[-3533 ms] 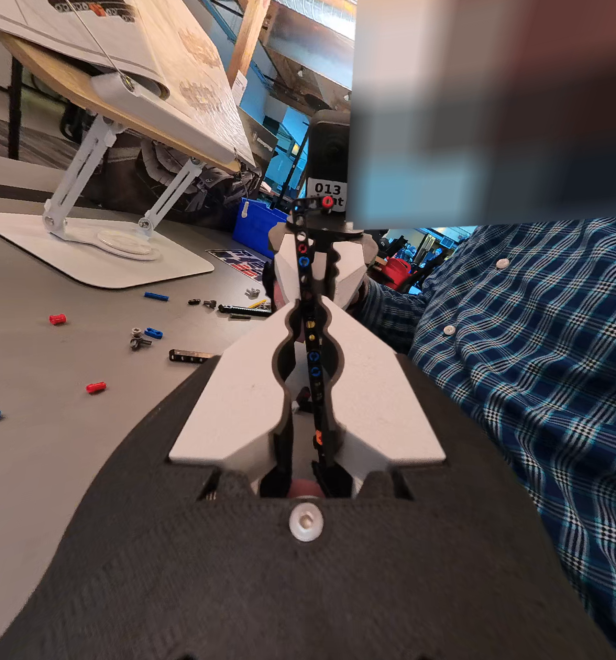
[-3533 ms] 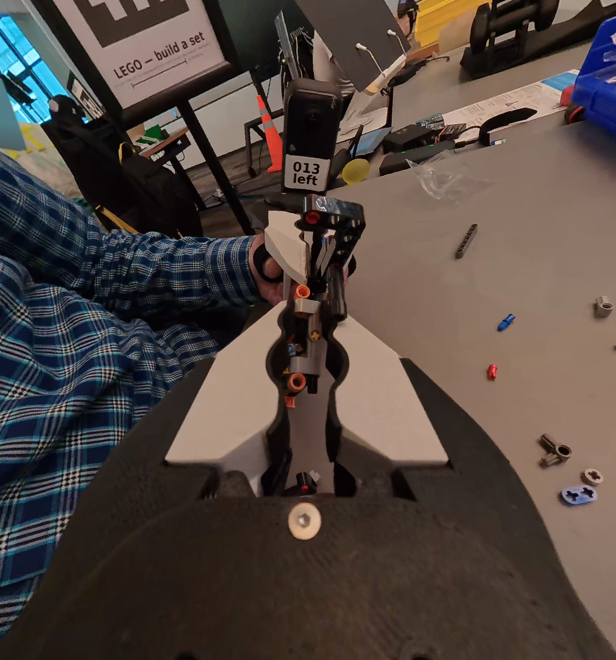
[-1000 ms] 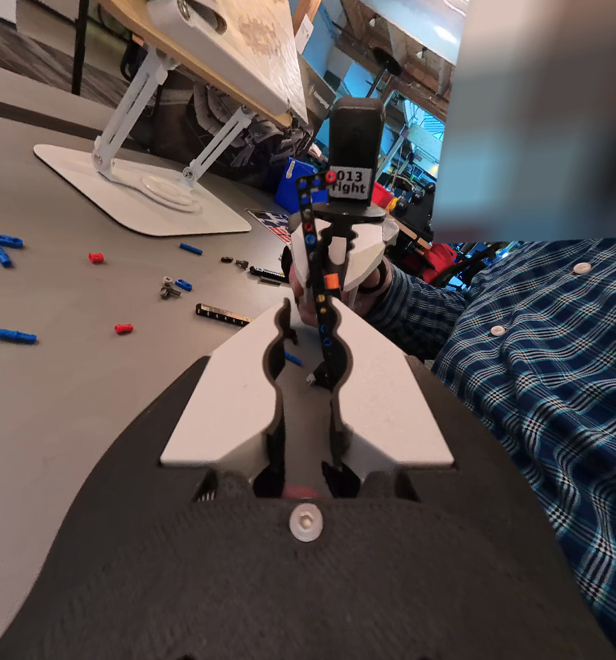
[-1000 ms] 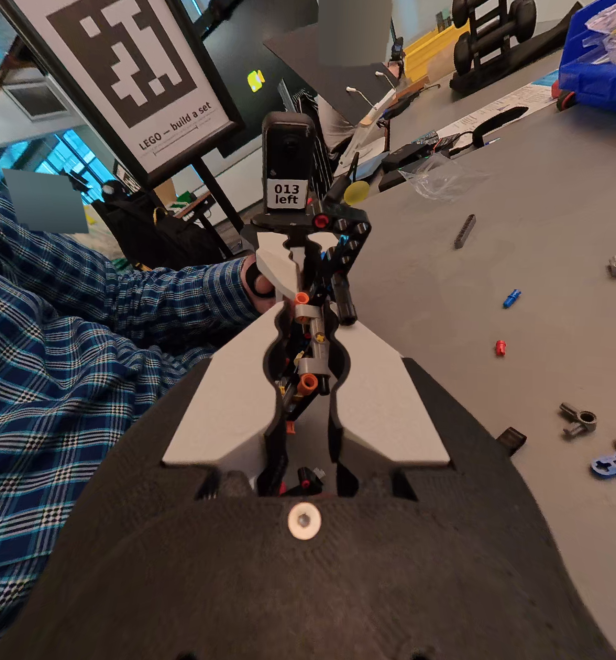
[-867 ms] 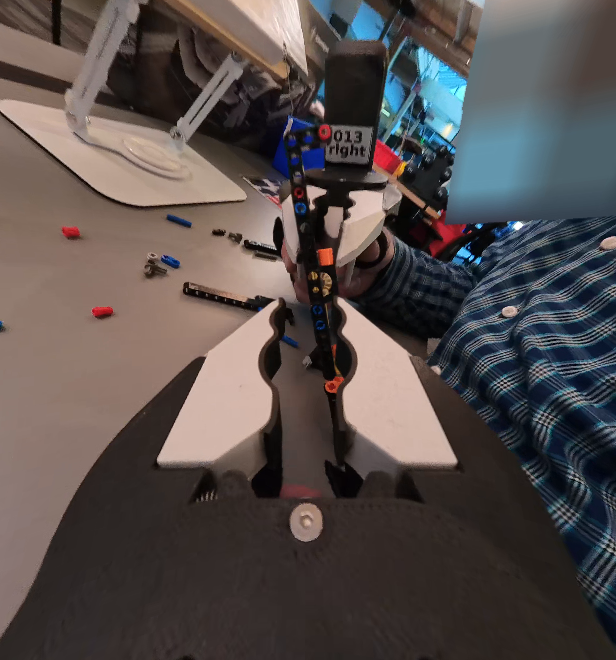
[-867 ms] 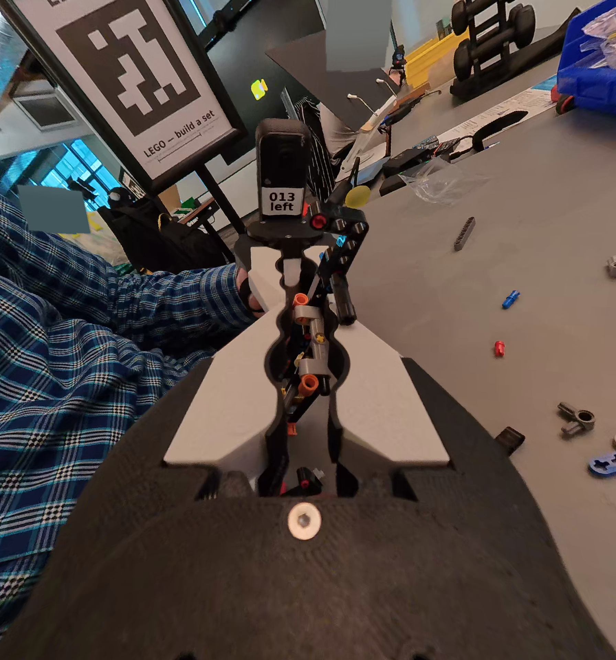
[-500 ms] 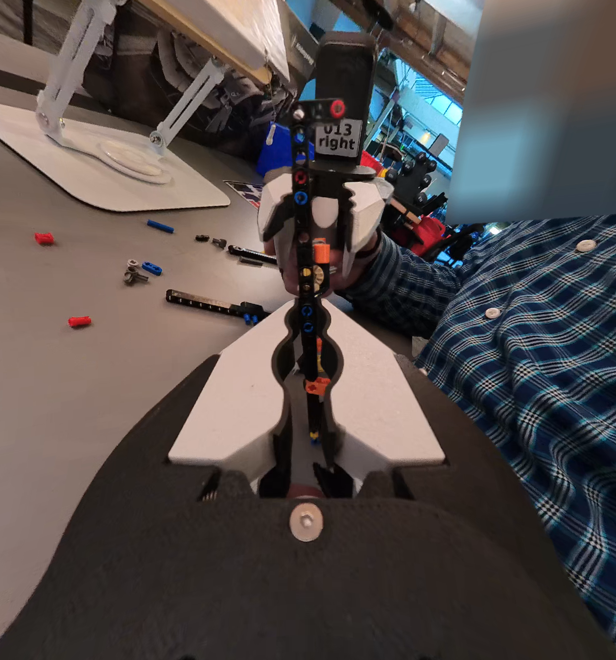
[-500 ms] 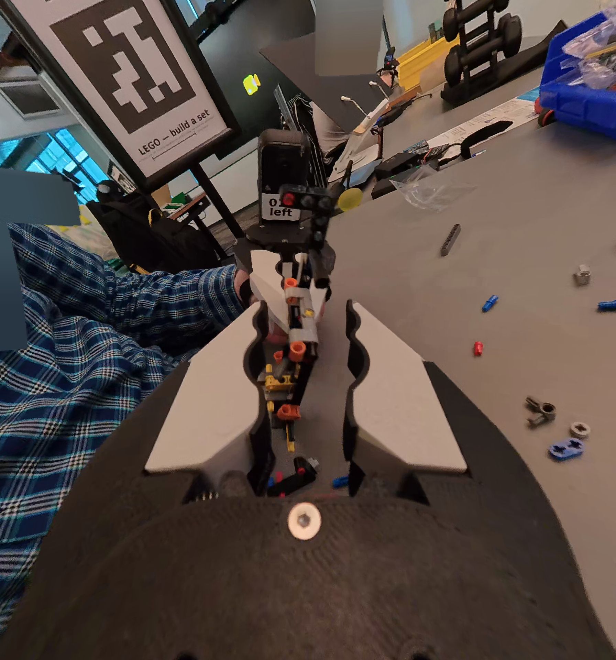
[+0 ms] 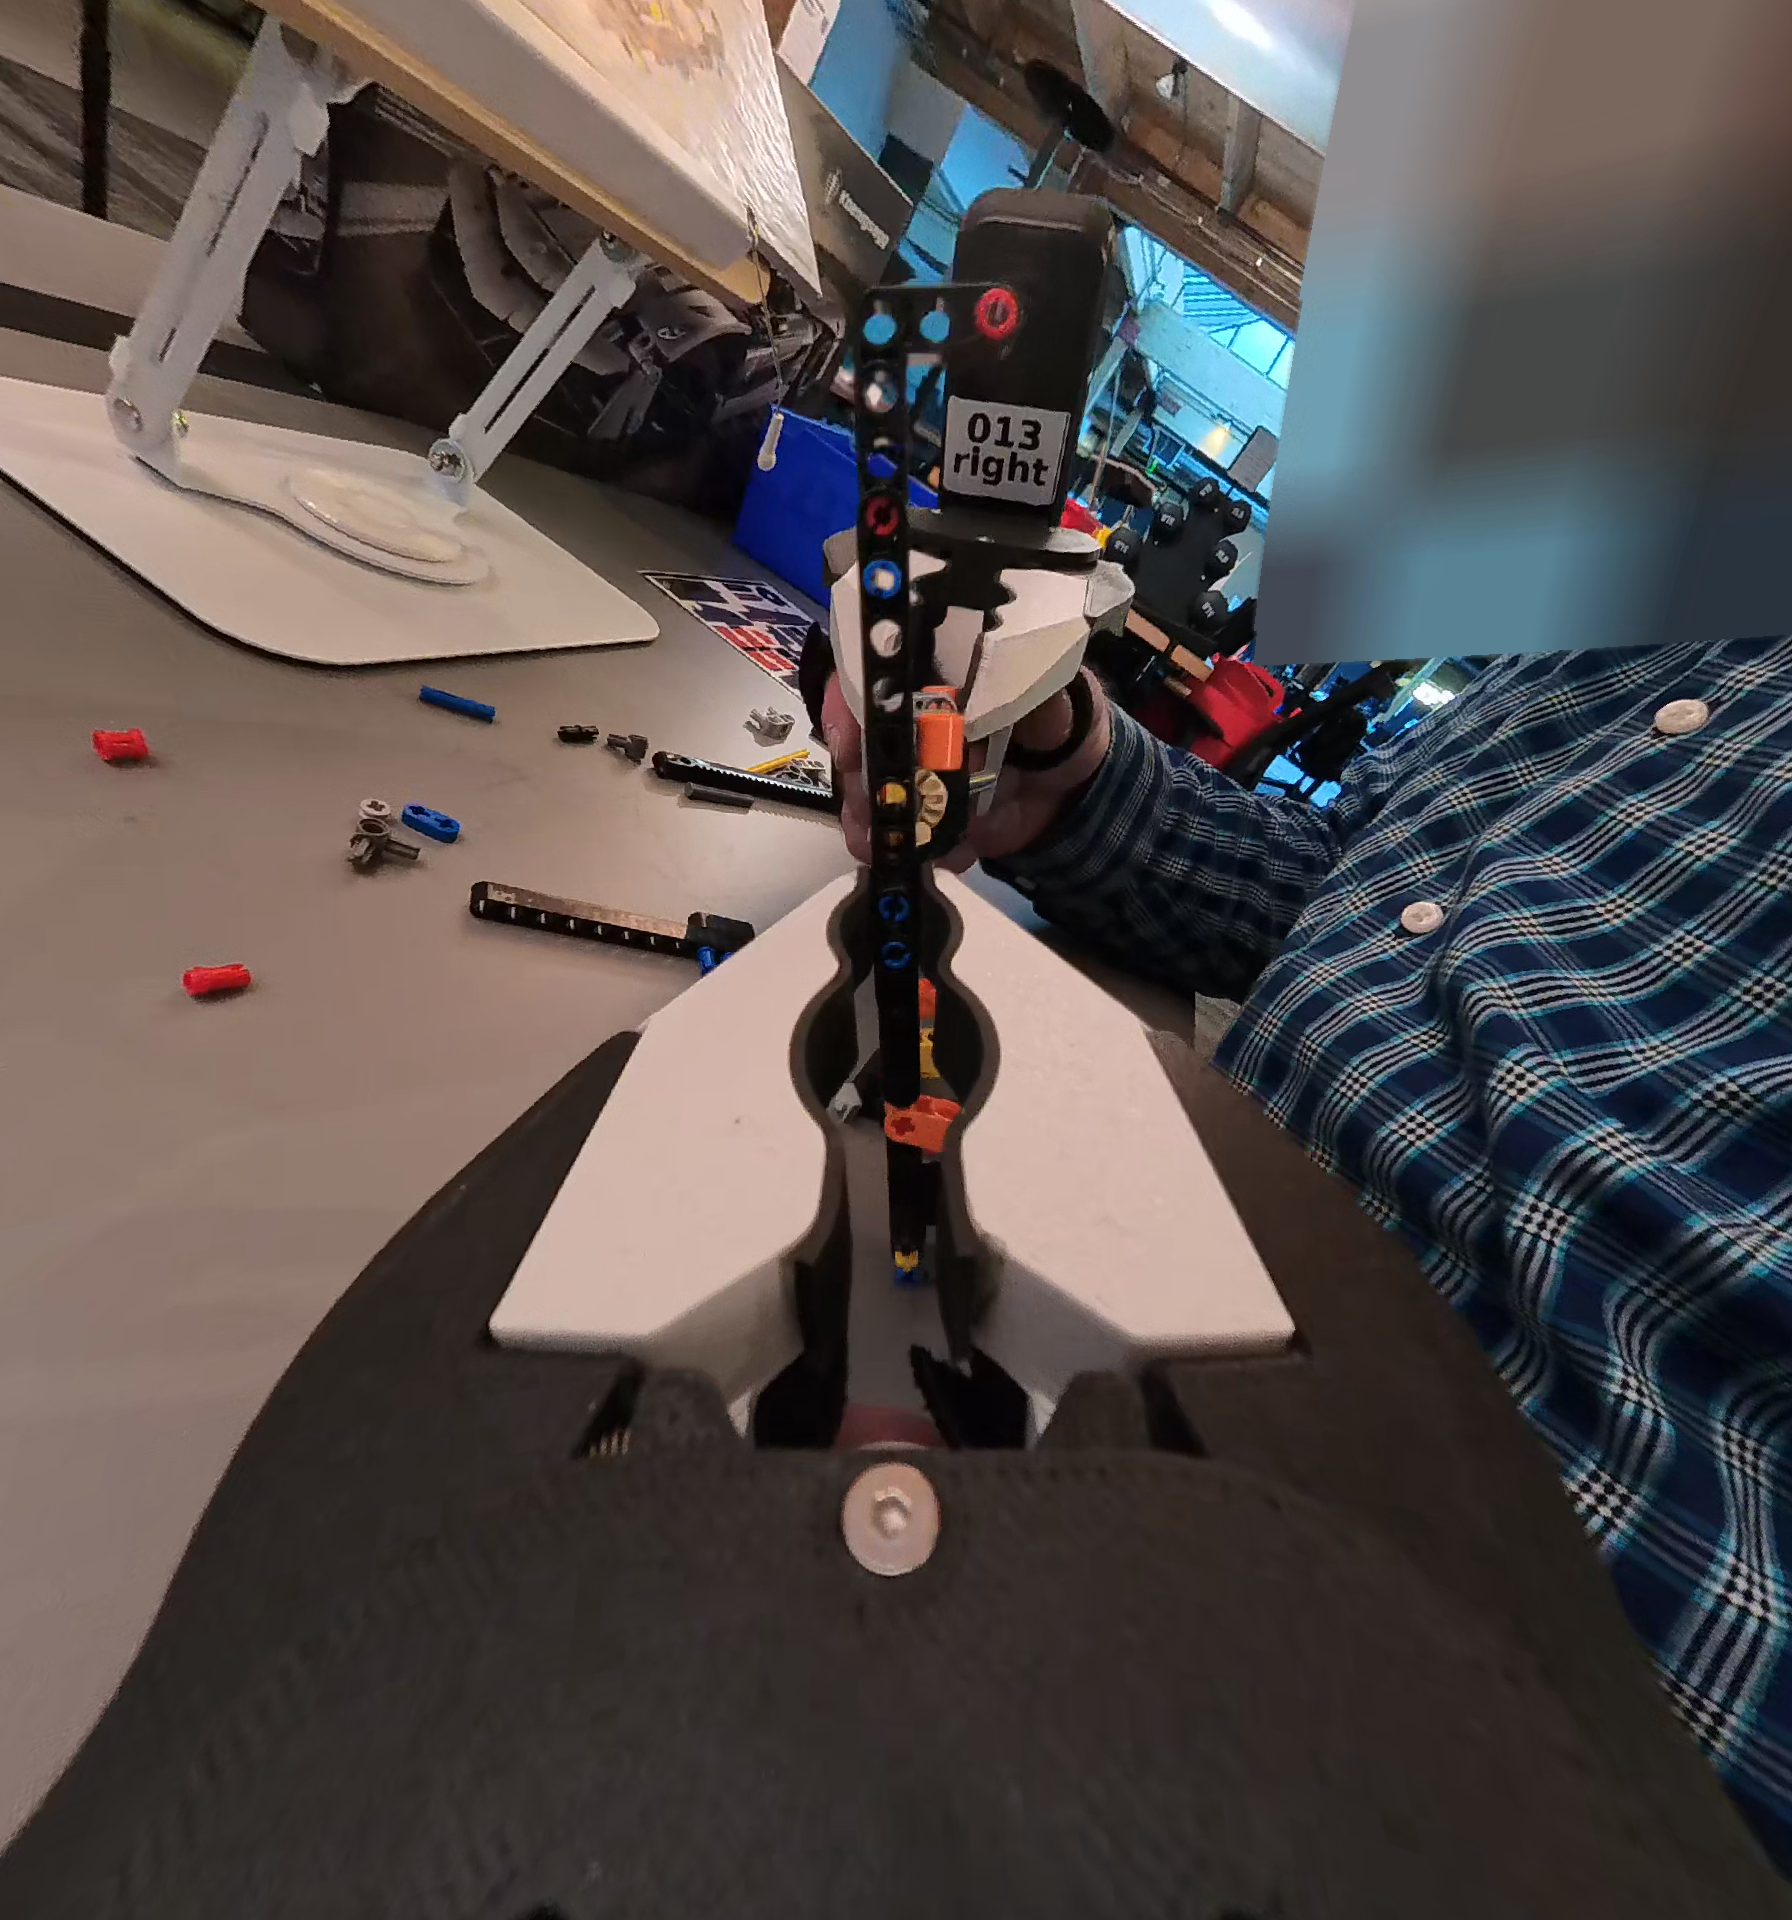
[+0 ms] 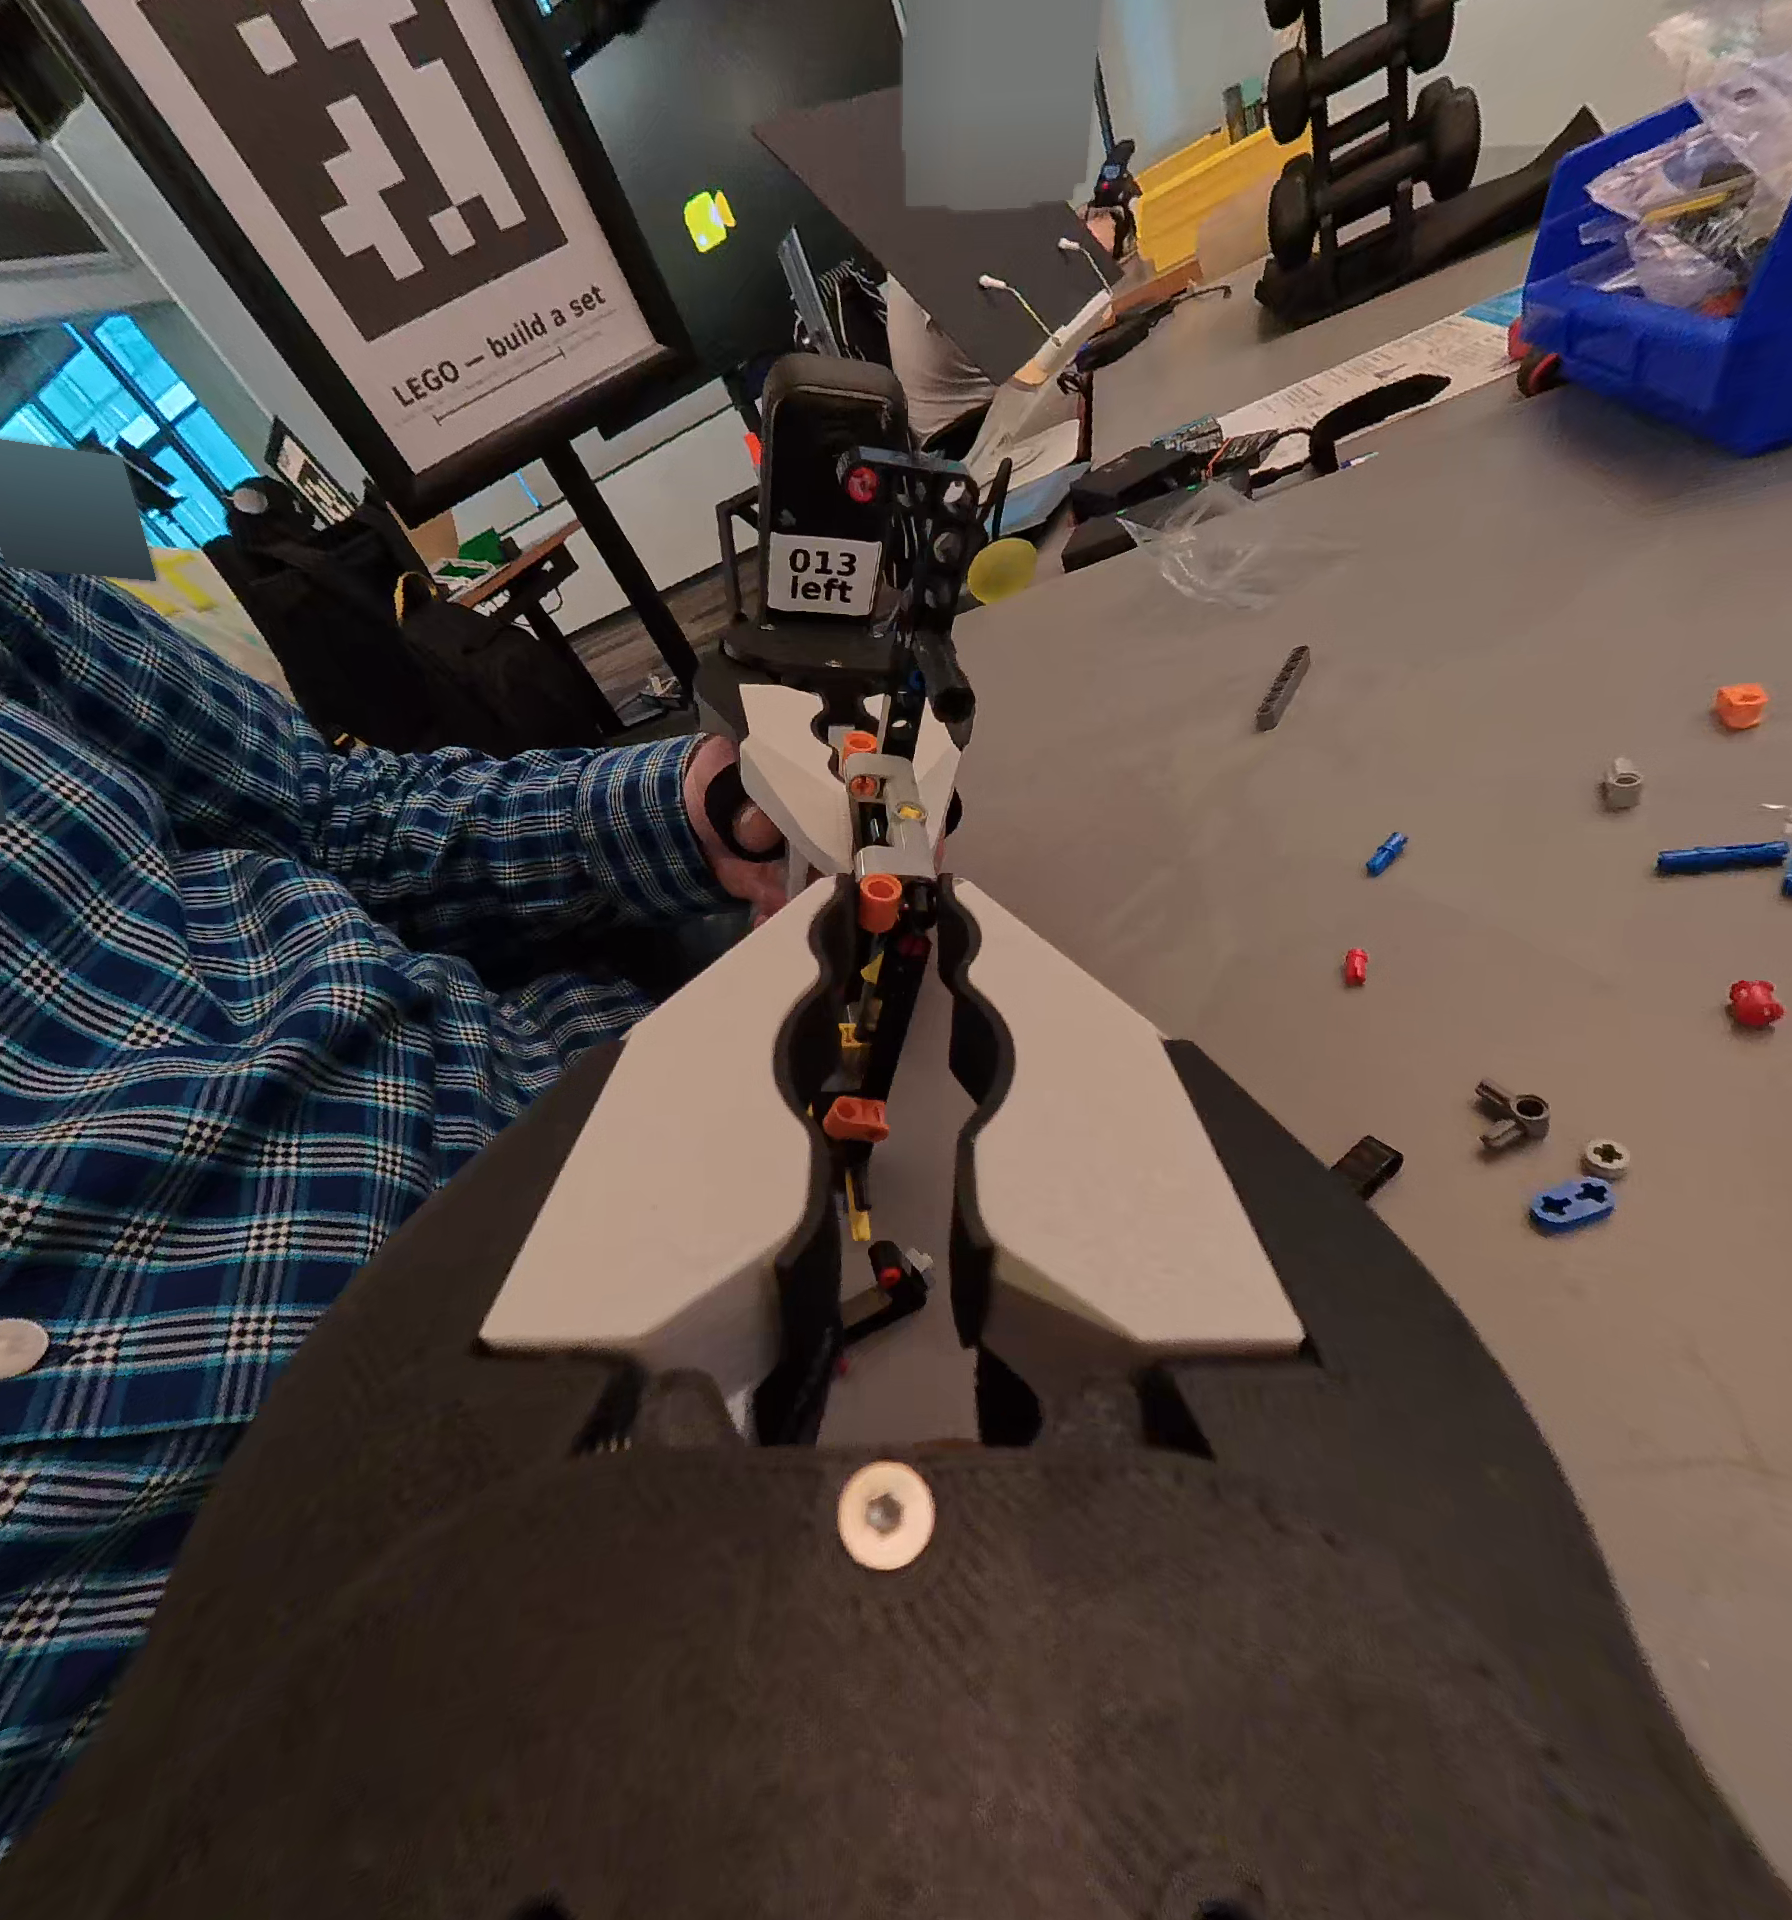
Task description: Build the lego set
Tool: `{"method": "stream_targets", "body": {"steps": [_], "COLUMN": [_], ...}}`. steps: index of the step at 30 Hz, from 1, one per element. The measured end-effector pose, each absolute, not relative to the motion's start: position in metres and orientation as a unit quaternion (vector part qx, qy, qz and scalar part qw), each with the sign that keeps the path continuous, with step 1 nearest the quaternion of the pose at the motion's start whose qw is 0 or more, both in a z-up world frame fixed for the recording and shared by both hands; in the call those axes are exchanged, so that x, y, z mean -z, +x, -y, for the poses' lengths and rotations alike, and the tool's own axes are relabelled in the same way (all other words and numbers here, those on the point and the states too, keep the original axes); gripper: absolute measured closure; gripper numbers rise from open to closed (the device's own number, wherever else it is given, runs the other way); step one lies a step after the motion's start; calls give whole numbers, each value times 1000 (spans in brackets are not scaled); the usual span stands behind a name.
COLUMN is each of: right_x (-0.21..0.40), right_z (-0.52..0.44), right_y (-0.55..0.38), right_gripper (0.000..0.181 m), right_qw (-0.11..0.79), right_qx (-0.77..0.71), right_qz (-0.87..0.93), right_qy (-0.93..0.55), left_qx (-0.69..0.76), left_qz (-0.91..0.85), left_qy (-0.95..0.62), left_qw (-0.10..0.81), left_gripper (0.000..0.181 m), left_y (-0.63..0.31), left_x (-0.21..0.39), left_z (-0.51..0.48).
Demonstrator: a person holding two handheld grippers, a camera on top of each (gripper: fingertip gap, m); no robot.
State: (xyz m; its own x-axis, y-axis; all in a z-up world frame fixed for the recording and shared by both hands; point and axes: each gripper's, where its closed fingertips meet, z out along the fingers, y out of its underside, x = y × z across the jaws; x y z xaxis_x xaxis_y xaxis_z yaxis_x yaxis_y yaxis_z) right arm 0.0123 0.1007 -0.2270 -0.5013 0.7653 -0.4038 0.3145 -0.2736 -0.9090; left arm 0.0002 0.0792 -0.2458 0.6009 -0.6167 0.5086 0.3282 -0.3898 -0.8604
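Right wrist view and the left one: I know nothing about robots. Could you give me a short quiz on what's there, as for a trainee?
1. True or false: the lego assembly lies flat on the table.
2. What colour is the bin at the far right of the right wrist view? A red, B blue, C green.
3. How many loose red pins lie on the table in the left wrist view?

Key:
1. False: the left gripper and the right gripper hold it upright.
2. B.
3. Two.
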Motion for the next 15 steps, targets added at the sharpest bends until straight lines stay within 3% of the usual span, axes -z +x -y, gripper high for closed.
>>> {"method": "stream_targets", "body": {"steps": [11, 15], "right_x": [224, 221], "right_z": [-98, -99], "right_y": [12, 8], "right_gripper": [169, 169], "right_qw": [167, 194], "right_qx": [-643, -637], "right_qz": [586, 580], "right_qy": [-464, -469], "left_qx": [407, 363], "left_qz": [-126, -103], "left_qy": [-731, -742], "left_qw": [534, 554], "left_gripper": [176, 163], "left_y": [6, -8], "left_x": [251, 250], "left_z": [-78, -83]}}
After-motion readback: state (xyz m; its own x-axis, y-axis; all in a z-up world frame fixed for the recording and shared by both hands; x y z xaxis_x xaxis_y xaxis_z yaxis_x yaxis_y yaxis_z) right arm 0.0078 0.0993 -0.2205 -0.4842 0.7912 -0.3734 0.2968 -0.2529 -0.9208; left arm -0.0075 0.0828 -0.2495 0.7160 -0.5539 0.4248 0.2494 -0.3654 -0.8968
